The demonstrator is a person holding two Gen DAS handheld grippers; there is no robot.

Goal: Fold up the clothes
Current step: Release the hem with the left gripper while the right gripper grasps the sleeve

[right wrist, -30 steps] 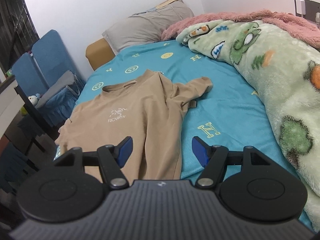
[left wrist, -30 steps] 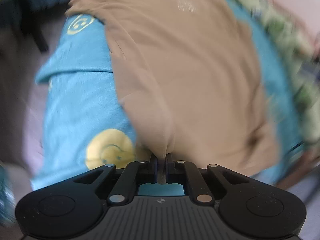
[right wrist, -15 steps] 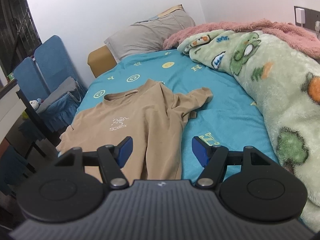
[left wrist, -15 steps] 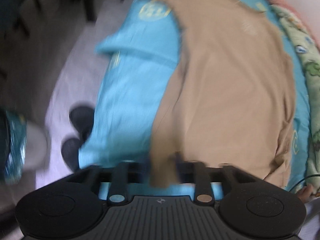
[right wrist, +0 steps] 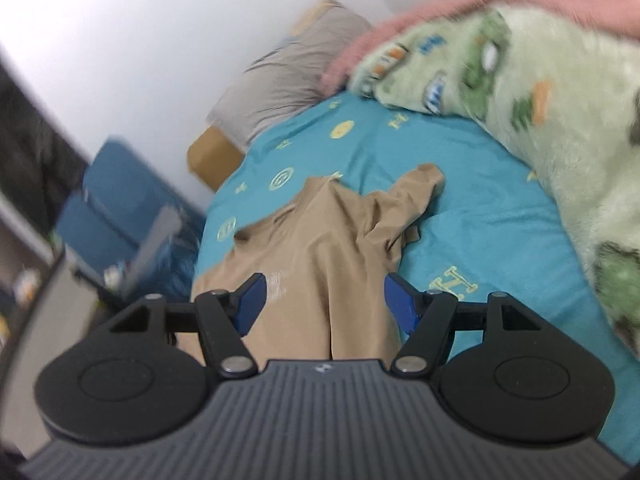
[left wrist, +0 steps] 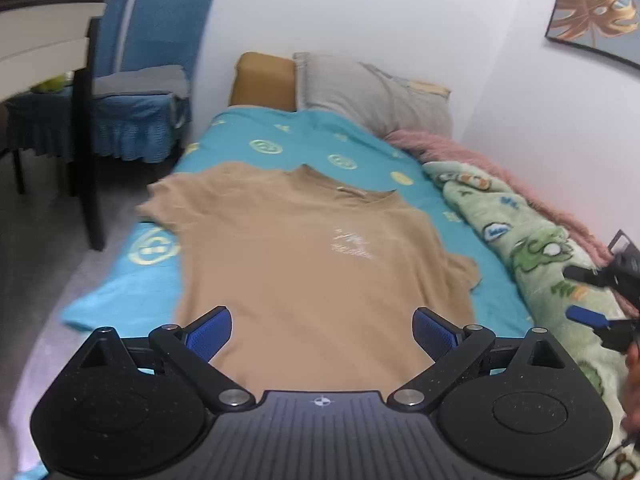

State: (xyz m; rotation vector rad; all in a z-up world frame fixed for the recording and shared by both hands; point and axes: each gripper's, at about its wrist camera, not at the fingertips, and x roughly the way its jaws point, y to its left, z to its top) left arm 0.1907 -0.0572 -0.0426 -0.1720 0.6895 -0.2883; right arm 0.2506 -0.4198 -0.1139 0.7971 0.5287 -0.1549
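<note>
A tan T-shirt with a small white chest print lies face up on the teal bed sheet, collar toward the pillow. My left gripper is open and empty above the shirt's hem. My right gripper is open and empty over the shirt's right side, where the right sleeve lies bunched. The right gripper also shows at the right edge of the left wrist view.
A green cartoon blanket and pink fleece run along the bed's right side. A grey pillow and tan headboard block are at the head. Blue chairs and a desk stand left.
My left gripper has let go of the shirt's hem, opened, and swung up to face the bed. My right gripper has tilted and moved closer over the shirt.
</note>
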